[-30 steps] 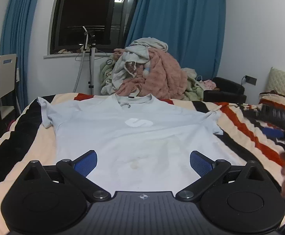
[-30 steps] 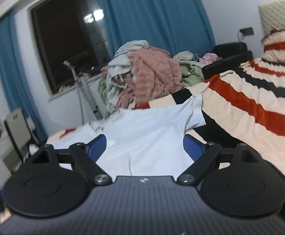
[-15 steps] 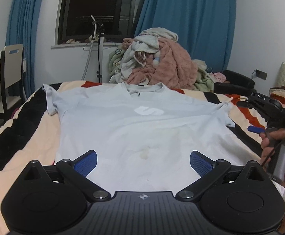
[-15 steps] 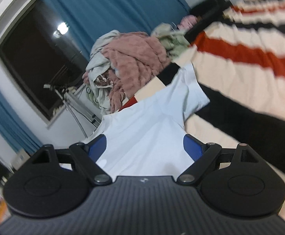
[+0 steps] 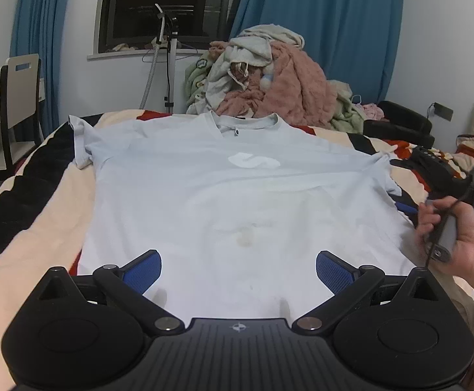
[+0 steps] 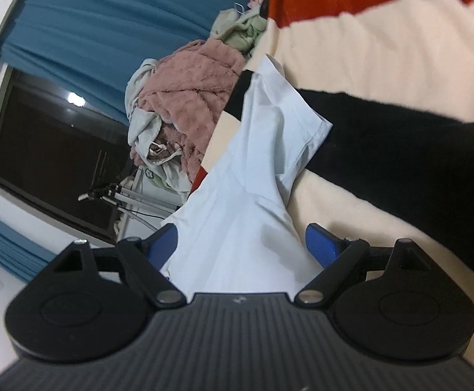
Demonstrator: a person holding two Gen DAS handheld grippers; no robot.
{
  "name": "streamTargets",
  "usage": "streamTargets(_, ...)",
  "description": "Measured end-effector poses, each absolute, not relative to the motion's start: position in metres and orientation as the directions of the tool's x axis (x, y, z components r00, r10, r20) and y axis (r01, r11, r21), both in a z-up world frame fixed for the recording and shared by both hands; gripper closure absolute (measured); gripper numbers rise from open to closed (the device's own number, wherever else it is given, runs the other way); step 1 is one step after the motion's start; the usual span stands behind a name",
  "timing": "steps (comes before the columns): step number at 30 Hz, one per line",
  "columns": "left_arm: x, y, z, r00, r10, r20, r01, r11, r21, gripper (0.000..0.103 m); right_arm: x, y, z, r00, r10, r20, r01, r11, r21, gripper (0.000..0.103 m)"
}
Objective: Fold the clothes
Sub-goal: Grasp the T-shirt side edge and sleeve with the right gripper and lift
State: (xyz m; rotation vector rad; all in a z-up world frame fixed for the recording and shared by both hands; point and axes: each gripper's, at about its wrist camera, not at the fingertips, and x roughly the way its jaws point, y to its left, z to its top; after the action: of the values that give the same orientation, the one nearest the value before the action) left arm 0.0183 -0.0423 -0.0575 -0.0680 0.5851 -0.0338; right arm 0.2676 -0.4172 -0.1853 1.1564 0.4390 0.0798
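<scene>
A pale blue T-shirt [image 5: 230, 195] with a white logo lies spread flat, front up, on the striped bed [image 5: 32, 228]. My left gripper [image 5: 238, 268] hovers open over its lower hem, nothing between the blue pads. My right gripper [image 6: 242, 244] is rolled on its side, open, its jaws straddling the T-shirt [image 6: 253, 179] near the right sleeve [image 6: 295, 130], pads apart from the cloth. In the left wrist view a hand [image 5: 465, 247] holds the right gripper [image 5: 409, 195] at the shirt's right edge.
A heap of clothes [image 5: 269, 78] with a pink fleece lies beyond the collar. A chair [image 5: 19, 97] and desk stand at the left, a steamer stand [image 5: 168, 62] by the window, a dark seat [image 5: 399, 123] at the right. Blue curtains hang behind.
The right gripper has rolled far onto its side and dropped toward the shirt's right sleeve. The left gripper has sunk a little closer to the hem. Both stay open.
</scene>
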Motion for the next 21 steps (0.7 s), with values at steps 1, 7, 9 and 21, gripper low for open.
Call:
streamTargets(1, 0.02, -0.043, -0.059, 0.832, -0.053, -0.552, 0.015, 0.997, -0.072, 0.001, 0.274, -0.419, -0.19, 0.912, 0.288, -0.292, 0.163, 0.398, 0.903, 0.015)
streamTargets(7, 0.031, -0.046, -0.067, 0.817, -0.06, -0.573, 0.031, 0.998, -0.061, 0.001, 0.303, -0.421, -0.209, 0.915, 0.234, -0.327, 0.204, 0.432, 0.879, 0.023)
streamTargets(9, 0.036, -0.046, -0.07, 0.809, -0.067, -0.584, 0.034, 0.997, -0.068, 0.001, 0.312, -0.42, -0.211, 0.925, 0.216, -0.313, 0.195, 0.437, 0.878, 0.023)
streamTargets(21, 0.079, -0.032, -0.087, 0.784, -0.08, -0.615, -0.005, 0.991, -0.135, 0.001, 0.393, -0.428, -0.218, 0.967, 0.116, -0.225, 0.132, 0.527, 0.84, 0.025)
